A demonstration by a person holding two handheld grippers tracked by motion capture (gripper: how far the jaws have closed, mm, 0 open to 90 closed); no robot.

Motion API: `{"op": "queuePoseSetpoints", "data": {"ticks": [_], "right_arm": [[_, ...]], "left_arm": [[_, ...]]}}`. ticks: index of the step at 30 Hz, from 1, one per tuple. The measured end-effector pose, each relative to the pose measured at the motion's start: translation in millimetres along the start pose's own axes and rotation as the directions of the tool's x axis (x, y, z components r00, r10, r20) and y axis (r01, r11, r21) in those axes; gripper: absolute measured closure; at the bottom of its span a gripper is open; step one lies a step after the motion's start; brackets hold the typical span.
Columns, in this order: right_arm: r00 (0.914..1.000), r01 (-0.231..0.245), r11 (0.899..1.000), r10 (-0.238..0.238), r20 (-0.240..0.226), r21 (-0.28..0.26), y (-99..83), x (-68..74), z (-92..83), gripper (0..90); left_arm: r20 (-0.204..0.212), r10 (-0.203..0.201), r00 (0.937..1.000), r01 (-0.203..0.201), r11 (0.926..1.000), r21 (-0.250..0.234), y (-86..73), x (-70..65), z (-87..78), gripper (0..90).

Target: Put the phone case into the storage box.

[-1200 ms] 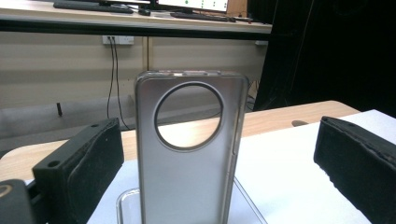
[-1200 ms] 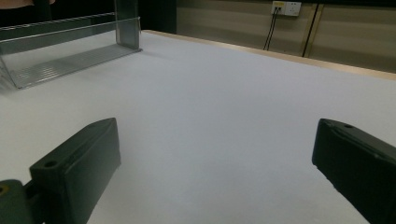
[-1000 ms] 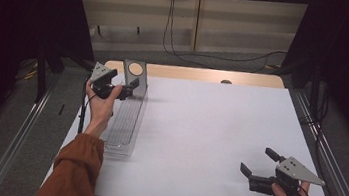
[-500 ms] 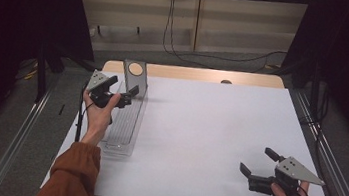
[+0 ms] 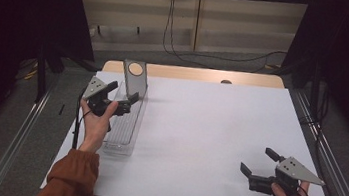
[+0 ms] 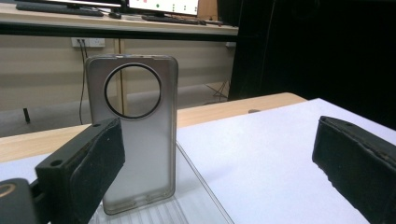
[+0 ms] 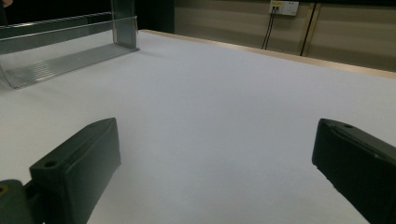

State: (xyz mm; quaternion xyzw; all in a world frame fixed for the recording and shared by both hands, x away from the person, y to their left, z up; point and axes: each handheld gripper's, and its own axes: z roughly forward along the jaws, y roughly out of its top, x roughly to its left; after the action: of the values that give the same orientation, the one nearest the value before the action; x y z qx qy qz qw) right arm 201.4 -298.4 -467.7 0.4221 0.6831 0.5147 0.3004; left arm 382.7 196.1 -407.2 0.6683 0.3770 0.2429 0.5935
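The phone case [image 6: 133, 135] stands upright at the far end of the clear tray [image 5: 126, 127], on the table's [image 5: 208, 132] left side. My left claw [image 5: 119, 100] hovers over the tray just near of it, jaws wide. My right claw [image 5: 255, 164] waits near right, wide too.

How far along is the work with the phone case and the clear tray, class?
Done: the phone case stands upright at the far end of the clear tray. In hand: nothing; the left gripper hovers open above the tray, facing the case without touching it. The right gripper rests open over the bare white table. Left: probably grasping or moving the case.
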Motion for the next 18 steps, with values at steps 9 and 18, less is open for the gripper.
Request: {"op": "queuePoseSetpoints", "data": {"ticks": [9,18], "right_arm": [[1.0,0.0,1.0,0.0,-0.002,0.0,0.9,-1.1,-0.2,0.6],[1.0,0.008,1.0,-0.008,0.002,-0.004,2.3,1.5,-0.1,0.6]], "left_arm": [[0.039,-0.012,0.9992,0.012,0.9997,-0.02,-3.2,-13.1,-12.1,3.3],[0.041,0.0,0.9992,0.001,0.9994,-0.035,-7.1,-20.8,-31.1,3.4]]}}
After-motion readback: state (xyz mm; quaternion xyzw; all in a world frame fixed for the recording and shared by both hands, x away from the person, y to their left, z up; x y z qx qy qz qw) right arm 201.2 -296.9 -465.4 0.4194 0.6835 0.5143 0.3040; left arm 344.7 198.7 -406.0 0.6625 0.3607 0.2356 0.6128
